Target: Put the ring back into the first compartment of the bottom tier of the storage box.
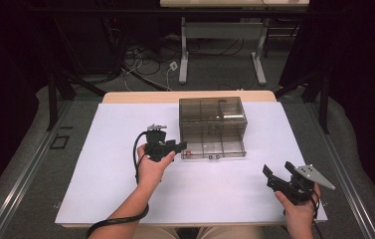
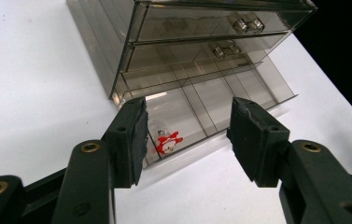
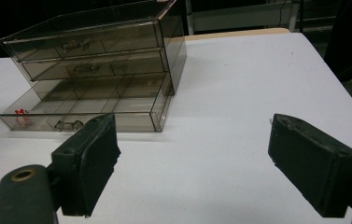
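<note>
A smoky clear cabinet (image 1: 212, 113) with three drawers stands at the middle back of the white table. Its bottom drawer (image 1: 215, 148) is pulled out towards me. A small red and white object (image 1: 188, 153) lies in that drawer's left compartment. My left gripper (image 1: 181, 146) hovers at the drawer's left front corner. In the left gripper view it (image 2: 185, 140) is open, with the red object (image 2: 166, 142) lying in the drawer (image 2: 220, 100) beyond the pads, untouched. My right gripper (image 1: 278, 170) is held near the table's front right corner, wide open (image 3: 192, 158) and holding nothing. It faces the cabinet (image 3: 94, 42).
The white sheet (image 1: 120, 189) covers the table, whose front edge runs just ahead of my forearms. Behind the table are the legs of another table (image 1: 185, 55) and cables on the floor (image 1: 145, 64). Dark curtains close in both sides.
</note>
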`<state>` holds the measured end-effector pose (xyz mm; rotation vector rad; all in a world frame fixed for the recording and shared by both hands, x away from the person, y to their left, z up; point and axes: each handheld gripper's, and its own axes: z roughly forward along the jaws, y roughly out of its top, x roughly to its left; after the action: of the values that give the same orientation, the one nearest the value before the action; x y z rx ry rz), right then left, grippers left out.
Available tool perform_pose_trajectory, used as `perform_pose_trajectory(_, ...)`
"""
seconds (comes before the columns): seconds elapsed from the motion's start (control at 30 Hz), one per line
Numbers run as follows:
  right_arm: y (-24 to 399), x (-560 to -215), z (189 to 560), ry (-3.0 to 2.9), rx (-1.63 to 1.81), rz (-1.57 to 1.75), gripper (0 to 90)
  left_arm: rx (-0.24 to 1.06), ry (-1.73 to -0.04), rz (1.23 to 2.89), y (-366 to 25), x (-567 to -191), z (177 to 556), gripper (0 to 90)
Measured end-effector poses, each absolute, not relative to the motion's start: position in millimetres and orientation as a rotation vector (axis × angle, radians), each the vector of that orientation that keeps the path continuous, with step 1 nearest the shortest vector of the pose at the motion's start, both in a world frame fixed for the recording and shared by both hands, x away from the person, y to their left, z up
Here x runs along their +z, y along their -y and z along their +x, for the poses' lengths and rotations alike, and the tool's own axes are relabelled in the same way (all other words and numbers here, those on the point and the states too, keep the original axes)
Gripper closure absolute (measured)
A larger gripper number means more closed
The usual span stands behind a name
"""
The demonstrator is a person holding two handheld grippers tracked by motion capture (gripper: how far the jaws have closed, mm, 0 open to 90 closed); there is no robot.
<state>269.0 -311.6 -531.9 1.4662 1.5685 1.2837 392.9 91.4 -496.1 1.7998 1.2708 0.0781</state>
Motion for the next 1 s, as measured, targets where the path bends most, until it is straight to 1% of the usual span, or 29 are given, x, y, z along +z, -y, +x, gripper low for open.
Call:
perform_pose_trajectory(0.33,311.1,-531.8,269.0,-1.564,1.285,1.463,15.4,0.138,-1.198,1.807,-101.5,-489.7,378.5,38.1)
perform_pose_trajectory(0.37,311.3,-531.7,268.9,-1.563,1.284,1.463,15.5,0.149,-1.183,1.817,-102.9,-488.9,375.5,35.8)
perform_pose_trajectory(0.53,311.3,-531.8,268.8,-1.563,1.284,1.464,15.5,0.189,-1.165,1.835,-106.5,-488.6,369.8,30.6)
perform_pose_trajectory(0.57,311.1,-531.8,268.8,-1.563,1.284,1.464,15.5,0.222,-1.155,1.847,-109.4,-488.5,367.4,28.8)
perform_pose_trajectory(0.67,310.9,-531.8,268.8,-1.565,1.287,1.463,15.5,0.221,-1.143,1.845,-112.6,-488.2,365.0,28.6)
perform_pose_trajectory(0.83,310.5,-531.9,269.0,-1.565,1.29,1.46,15.4,0.274,-1.096,1.837,-123.8,-489.0,356.7,27.7)
perform_pose_trajectory(1.0,310.6,-531.8,268.8,-1.567,1.29,1.464,15.4,0.273,-1.093,1.834,-135.1,-491.1,349.6,26.6)
